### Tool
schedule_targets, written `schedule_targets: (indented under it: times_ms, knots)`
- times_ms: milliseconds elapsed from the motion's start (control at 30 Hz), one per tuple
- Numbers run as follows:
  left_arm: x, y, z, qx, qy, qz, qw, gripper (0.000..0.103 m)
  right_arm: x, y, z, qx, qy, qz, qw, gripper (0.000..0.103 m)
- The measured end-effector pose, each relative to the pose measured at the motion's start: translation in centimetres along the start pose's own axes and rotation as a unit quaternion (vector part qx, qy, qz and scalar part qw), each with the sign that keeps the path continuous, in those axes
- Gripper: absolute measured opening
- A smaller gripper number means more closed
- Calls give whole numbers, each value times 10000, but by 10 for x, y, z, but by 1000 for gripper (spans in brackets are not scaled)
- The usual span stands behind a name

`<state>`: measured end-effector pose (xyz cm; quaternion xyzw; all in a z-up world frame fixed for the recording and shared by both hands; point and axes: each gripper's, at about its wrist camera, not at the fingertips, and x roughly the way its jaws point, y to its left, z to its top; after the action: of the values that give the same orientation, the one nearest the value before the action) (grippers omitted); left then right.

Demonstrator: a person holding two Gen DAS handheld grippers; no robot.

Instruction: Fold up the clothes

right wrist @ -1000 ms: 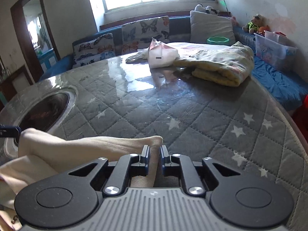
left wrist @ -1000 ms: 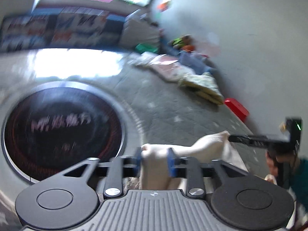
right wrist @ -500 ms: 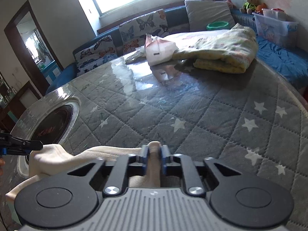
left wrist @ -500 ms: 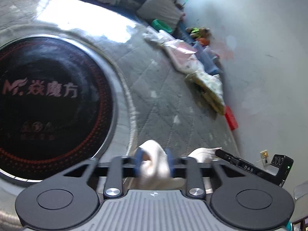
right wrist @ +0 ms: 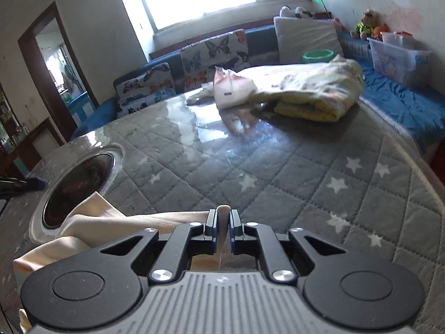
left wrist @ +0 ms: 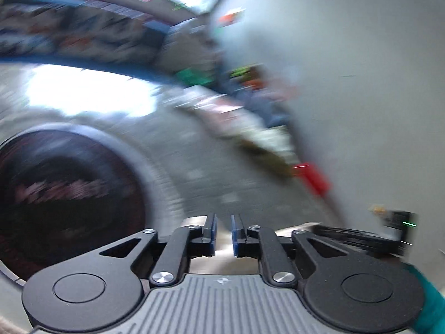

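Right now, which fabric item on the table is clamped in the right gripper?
The plain cream garment, pinched in the right gripper at the near edge. The yellow floral blanket lies folded at the far side, untouched.

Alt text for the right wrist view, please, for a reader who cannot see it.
The right gripper is pinched shut on an edge of a cream garment that trails left over a grey quilted, star-patterned table cover. A round black cooktop is set into the table at left; a folded floral blanket lies at the far side.
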<state>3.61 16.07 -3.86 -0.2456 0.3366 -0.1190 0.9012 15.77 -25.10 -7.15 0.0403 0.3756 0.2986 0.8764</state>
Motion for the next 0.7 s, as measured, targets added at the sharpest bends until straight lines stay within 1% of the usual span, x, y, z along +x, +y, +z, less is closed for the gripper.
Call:
schedule_targets:
  times_ms: [33,67,100,133,200,233,300,367,400,433,467,533,633,700]
  knots:
    - [8,5,1,-80,90,143,9998,21,3,1,0,18,27,-4,10000,12]
    - [15,5,1,-45,157,228,9996,26,4,1,0,34,37,-5,10000,16]
    - [22,5,1,-11,225,314,9993,37,6,1,0,51,46,-7,10000,19]
    - [29,5,1,28,291,399,9988,41,7,2,0,67,55,-8,10000,21]
    - [41,0,0,302,379,554,9973,42,11,4,-1,-1,148,-19,9999,24]
    - [44,-3,-3,433,405,599,9964,42,13,4,-1,-27,190,-38,9998,28]
    - [51,-7,-7,694,455,689,9942,42,16,6,-2,-90,265,-76,9996,29]
    - [57,-11,-12,954,505,778,9911,40,18,8,-2,-151,328,-115,9993,29]
    - [60,-13,-15,1084,530,823,9893,32,20,8,-1,-179,351,-135,9991,29]
    - [63,-15,-17,1213,555,867,9873,22,21,9,-1,-208,375,-156,9990,29]
    - [67,-18,-20,1340,577,909,9851,21,22,10,-1,-236,399,-176,9988,29]
    - [65,-17,-20,1389,475,918,9849,7,24,12,0,-294,429,-158,9985,29]
    - [53,-9,-14,1282,182,1131,9851,5,31,17,4,-396,498,-218,9977,7]
    - [46,-2,-10,1198,41,1272,9846,5,37,23,11,-457,477,-210,9976,6]
